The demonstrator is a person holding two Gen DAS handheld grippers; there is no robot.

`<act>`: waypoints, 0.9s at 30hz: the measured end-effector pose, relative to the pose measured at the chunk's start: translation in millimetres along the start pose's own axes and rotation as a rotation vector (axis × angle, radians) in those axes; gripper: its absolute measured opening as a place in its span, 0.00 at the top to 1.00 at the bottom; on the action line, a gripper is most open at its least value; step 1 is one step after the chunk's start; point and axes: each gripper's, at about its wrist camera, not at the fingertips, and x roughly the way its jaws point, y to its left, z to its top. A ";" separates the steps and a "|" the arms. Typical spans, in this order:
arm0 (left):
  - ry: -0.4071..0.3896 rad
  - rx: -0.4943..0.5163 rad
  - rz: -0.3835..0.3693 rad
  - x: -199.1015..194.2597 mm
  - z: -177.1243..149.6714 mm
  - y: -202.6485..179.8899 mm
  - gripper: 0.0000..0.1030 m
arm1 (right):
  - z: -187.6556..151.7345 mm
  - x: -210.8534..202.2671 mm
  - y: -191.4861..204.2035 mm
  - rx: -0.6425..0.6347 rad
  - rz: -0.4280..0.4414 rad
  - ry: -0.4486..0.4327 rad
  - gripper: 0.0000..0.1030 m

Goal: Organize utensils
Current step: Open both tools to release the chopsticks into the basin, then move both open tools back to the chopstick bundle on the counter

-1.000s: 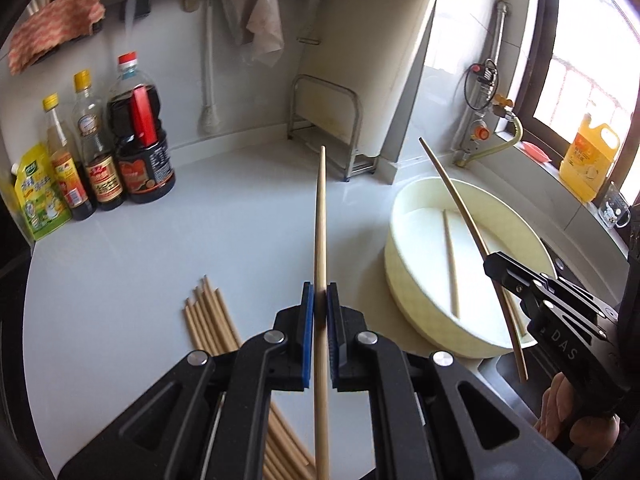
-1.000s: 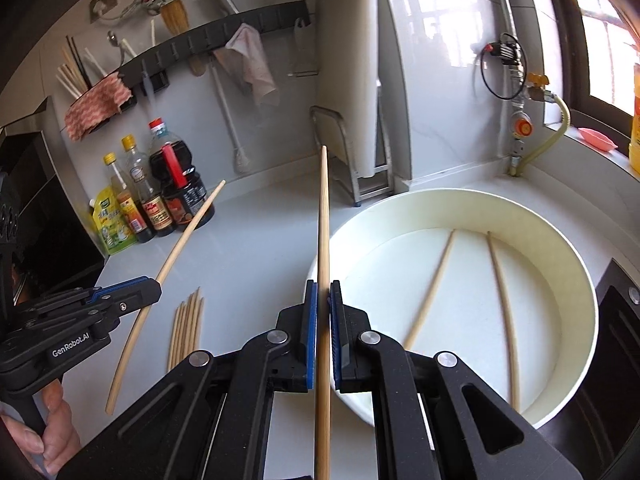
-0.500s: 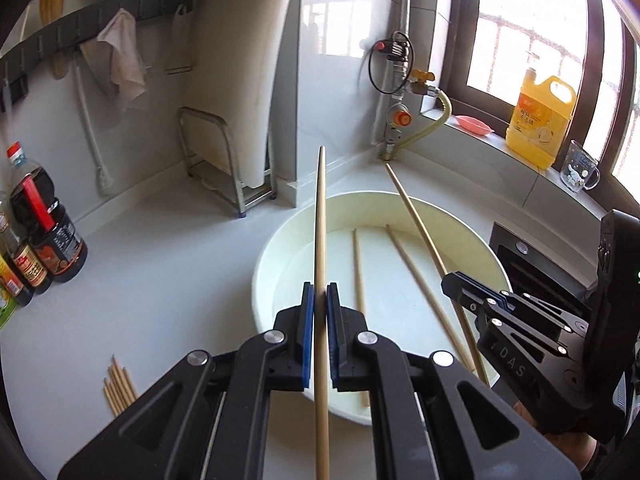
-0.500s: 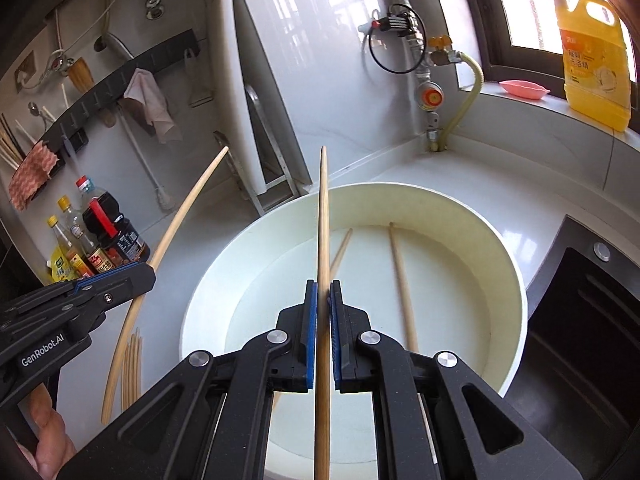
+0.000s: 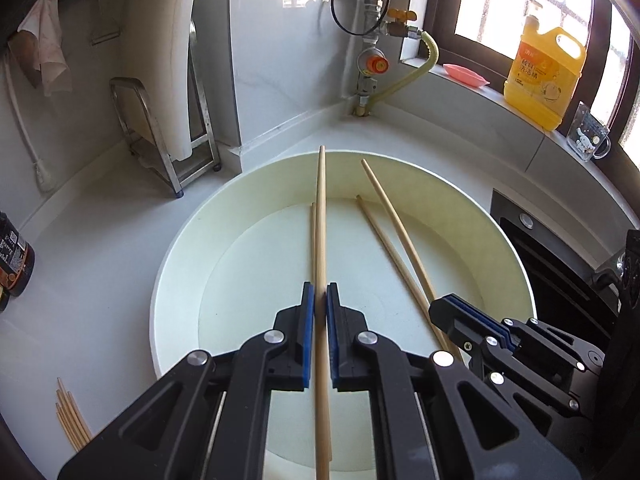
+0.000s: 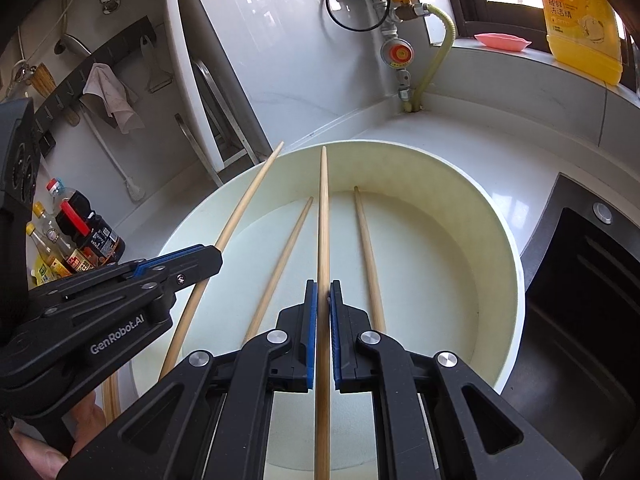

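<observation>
My left gripper [image 5: 320,292] is shut on a long wooden chopstick [image 5: 321,208] that points ahead over a cream round basin [image 5: 176,248]. The right gripper [image 6: 323,288] is shut on another chopstick [image 6: 323,208], also above the basin [image 6: 508,248]. Two loose chopsticks lie on the basin floor, one at the left [image 6: 284,252] and one at the right [image 6: 366,248]. From the right wrist view the left gripper [image 6: 208,258] sits at the basin's left rim with its chopstick [image 6: 248,200]. From the left wrist view the right gripper [image 5: 444,312] is close on the right.
A bundle of chopsticks [image 5: 70,416] lies on the white counter left of the basin. Sauce bottles [image 6: 80,236] stand at the far left wall, and a metal rack [image 5: 160,140] holds a white board behind. A dark sink [image 5: 560,280] borders the basin on the right; a yellow jug [image 5: 540,76] stands on the sill.
Both grippers have swung from over the counter to over the basin and come lower, each still holding its chopstick. The basin now fills both views and the two grippers are closer together.
</observation>
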 end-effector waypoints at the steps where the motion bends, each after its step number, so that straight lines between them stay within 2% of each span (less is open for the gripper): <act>1: 0.009 -0.006 0.000 3.8 -0.4 1.2 0.93 | -0.5 1.7 -0.8 0.004 0.001 0.006 0.94; 6: 0.032 -0.031 -0.004 10.2 -3.4 7.3 0.92 | -2.4 6.5 -3.3 0.016 -0.006 0.026 0.94; 10: 0.001 -0.033 0.033 1.9 -5.1 10.1 0.67 | -2.2 1.9 -1.2 0.007 -0.013 0.006 0.91; 12: -0.011 -0.038 0.042 -3.4 -5.7 12.5 0.63 | -2.0 0.7 0.7 0.001 -0.014 0.003 0.91; 27: -0.033 -0.075 0.058 -30.6 -16.1 28.7 0.63 | -1.6 -9.2 8.6 -0.014 -0.006 -0.022 0.91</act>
